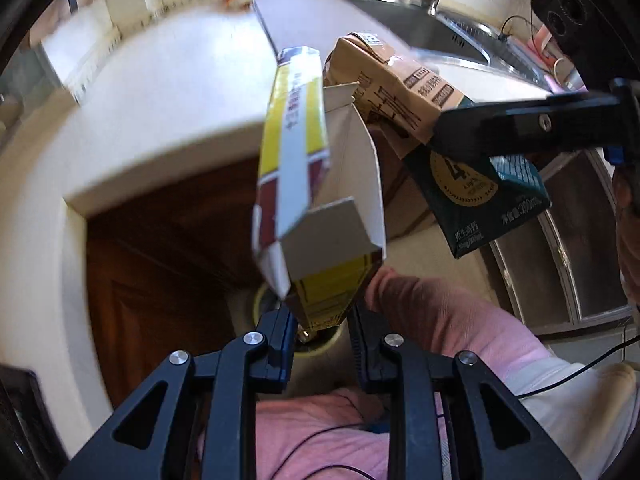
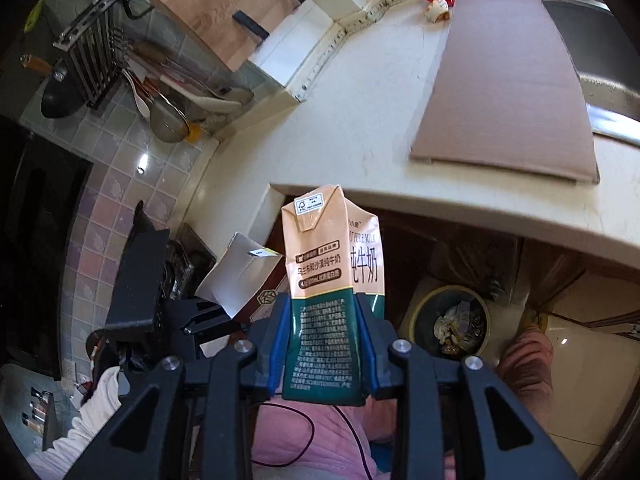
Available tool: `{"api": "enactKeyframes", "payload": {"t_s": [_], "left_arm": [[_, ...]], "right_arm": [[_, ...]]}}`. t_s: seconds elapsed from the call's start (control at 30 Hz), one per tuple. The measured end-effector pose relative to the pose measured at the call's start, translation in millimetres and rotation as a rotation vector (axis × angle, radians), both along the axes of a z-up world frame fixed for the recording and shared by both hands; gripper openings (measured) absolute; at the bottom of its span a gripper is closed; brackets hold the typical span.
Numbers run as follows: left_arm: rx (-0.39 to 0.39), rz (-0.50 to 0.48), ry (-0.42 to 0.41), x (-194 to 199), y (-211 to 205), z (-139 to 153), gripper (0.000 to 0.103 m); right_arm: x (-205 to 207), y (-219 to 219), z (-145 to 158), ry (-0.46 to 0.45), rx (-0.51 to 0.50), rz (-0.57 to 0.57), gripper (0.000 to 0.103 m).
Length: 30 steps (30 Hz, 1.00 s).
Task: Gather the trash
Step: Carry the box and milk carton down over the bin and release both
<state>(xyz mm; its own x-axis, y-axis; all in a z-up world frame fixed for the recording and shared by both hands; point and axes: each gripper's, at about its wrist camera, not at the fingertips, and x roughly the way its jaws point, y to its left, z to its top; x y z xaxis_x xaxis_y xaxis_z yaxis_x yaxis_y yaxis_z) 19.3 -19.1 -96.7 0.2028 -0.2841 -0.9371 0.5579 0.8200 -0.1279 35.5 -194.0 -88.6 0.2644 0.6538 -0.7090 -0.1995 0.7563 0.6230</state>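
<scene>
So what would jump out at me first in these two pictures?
Each pair of tongs grips a piece of trash: the left tongs pinch an opened yellow box, the right tongs a crumpled milk carton. Down on the floor below the counter stands a bin, already holding rubbish.

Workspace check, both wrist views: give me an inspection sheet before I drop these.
Surface: pale countertop bearing a flat cardboard sheet.
Job's things: yellow box in left gripper; milk carton in right gripper; trash bin on the floor below, already holding scraps.
Clutter: red-white wrapper at the counter's back edge.
Grippers: both shut on their items.
Cables: dark cable across the pink clothing.
Surroundings: sink, tiled wall, hanging utensils.
</scene>
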Motion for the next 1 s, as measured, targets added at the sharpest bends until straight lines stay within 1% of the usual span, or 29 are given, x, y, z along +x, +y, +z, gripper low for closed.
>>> {"api": "enactKeyframes", "payload": {"t_s": [0.13, 0.3, 0.47, 0.6, 0.7, 0.77, 0.83, 0.93, 1.0], "left_arm": [[0.03, 0.018, 0.105, -11, 2, -55, 0.022], [0.06, 0.059, 0.183, -3, -1, -111, 0.022], [0.099, 0.097, 0.249, 15, -2, -165, 0.022], [0.129, 0.135, 0.328, 20, -4, -211, 0.022], [0.149, 0.165, 0.387, 27, -6, -245, 0.022], [0.171, 0.166, 0.398, 30, -12, -259, 0.022], [0.186, 0.168, 0.411, 31, -18, -270, 0.022], [0.184, 0.172, 0.434, 30, -21, -284, 0.023], [0.18, 0.179, 0.446, 18, -33, -287, 0.023]], "right_arm": [[-10, 6, -63, 0.092, -0.036, -0.002, 0.031], [-7, 12, -142, 0.211, -0.061, -0.033, 0.031], [3, 19, -206, 0.304, -0.1, -0.045, 0.031], [10, 21, -252, 0.379, -0.113, -0.063, 0.031], [17, 21, -279, 0.426, -0.111, -0.088, 0.031], [21, 20, -294, 0.453, -0.112, -0.099, 0.032], [25, 20, -307, 0.476, -0.123, -0.103, 0.032], [30, 22, -322, 0.49, -0.148, -0.115, 0.032], [34, 23, -329, 0.502, -0.143, -0.114, 0.033]]}}
